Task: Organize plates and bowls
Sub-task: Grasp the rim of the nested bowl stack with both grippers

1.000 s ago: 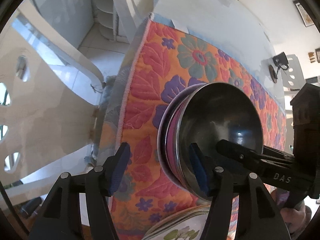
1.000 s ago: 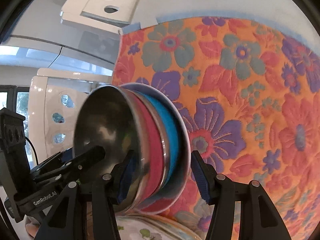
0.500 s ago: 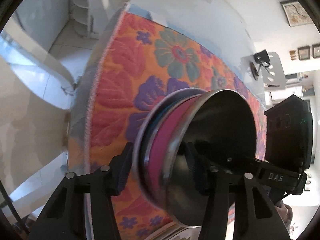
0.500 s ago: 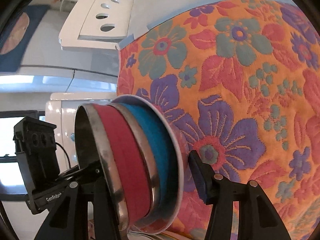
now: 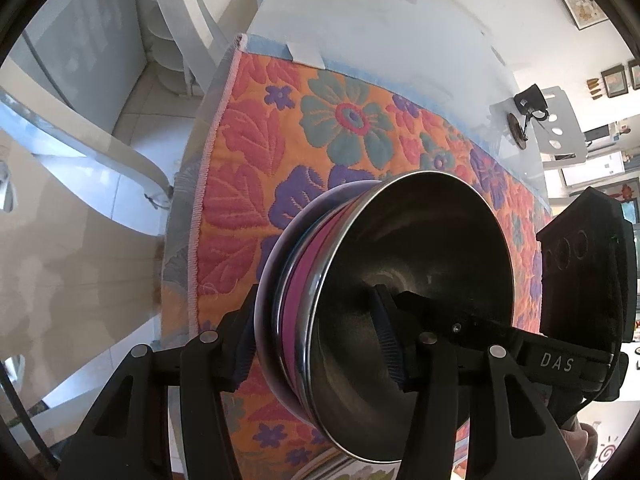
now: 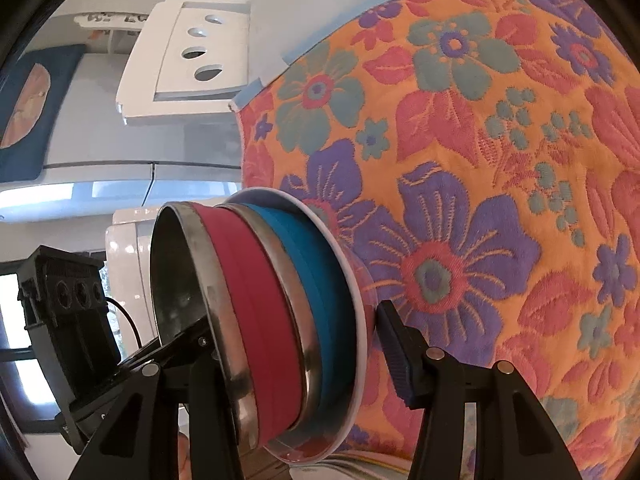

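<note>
A stack of dishes hangs between both grippers: a steel bowl [image 5: 420,248] with a red band [image 6: 256,320] sits in a steel bowl with a blue band [image 6: 320,300], on a white-rimmed plate [image 6: 362,320]. My left gripper [image 5: 316,344] is shut on the stack, one pad inside the top bowl, the other under the plate [image 5: 266,280]. From the opposite side my right gripper [image 6: 296,356] is shut on it the same way, its inner finger mostly hidden. Each view shows the other gripper's finger reaching into the bowl.
Below lies an orange floral cloth [image 5: 340,120] [image 6: 480,120] on a glass table [image 5: 380,20]. A flower-patterned plate [image 5: 360,474] [image 6: 352,464] peeks in at the near edge under the stack. White chairs [image 5: 80,240] [image 6: 192,52] stand around the table; a black cup [image 5: 530,100] is far off.
Both grippers' jaws have narrowed onto the stack, and the outer pads now sit against the plate. The right wrist has rolled, so the stack shows more side-on.
</note>
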Available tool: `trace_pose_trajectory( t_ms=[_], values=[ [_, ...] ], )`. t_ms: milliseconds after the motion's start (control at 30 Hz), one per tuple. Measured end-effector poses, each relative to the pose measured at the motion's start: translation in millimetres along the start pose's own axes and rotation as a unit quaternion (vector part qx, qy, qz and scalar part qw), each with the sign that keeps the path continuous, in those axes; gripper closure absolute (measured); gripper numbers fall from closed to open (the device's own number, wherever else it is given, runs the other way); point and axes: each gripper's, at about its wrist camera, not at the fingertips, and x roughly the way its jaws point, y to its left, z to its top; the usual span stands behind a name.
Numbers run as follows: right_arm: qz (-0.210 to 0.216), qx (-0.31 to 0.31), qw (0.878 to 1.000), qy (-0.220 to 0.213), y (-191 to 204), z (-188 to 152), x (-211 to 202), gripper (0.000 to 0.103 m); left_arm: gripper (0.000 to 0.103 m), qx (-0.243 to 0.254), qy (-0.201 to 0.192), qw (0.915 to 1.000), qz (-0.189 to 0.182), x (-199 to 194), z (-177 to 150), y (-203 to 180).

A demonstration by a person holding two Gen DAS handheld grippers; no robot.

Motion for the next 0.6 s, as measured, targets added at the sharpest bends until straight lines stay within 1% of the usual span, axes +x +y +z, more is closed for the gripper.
trace_pose_trajectory(
  t_ms=[167, 367, 467, 600],
  values=[
    [0.006, 0.010, 1.000, 0.002, 5.2, -5.1, -7.8, 0.053, 0.053, -0.001, 0.004, 0.9999, 0.011, -13.6, -7.7, -9.1],
    [0.001, 0.003, 1.000, 0.001, 12.7, -22.4, -32.2, 0.053, 0.053, 0.001, -0.004, 0.9999, 0.014, -31.2, -24.5, -26.4],
    [0.007, -0.007, 1.000, 0.002, 14.9, -37.7, -46.0, 0.053, 0.053, 0.006, -0.009, 0.9997, 0.021, -41.4, -37.3, -38.3],
    [0.016, -0.007, 1.000, 0.006, 12.7, -68.0, -66.8, 0.053, 0.053, 0.007, -0.019, 0.9994, 0.029, -54.0, -61.0, -54.7]
  ],
)
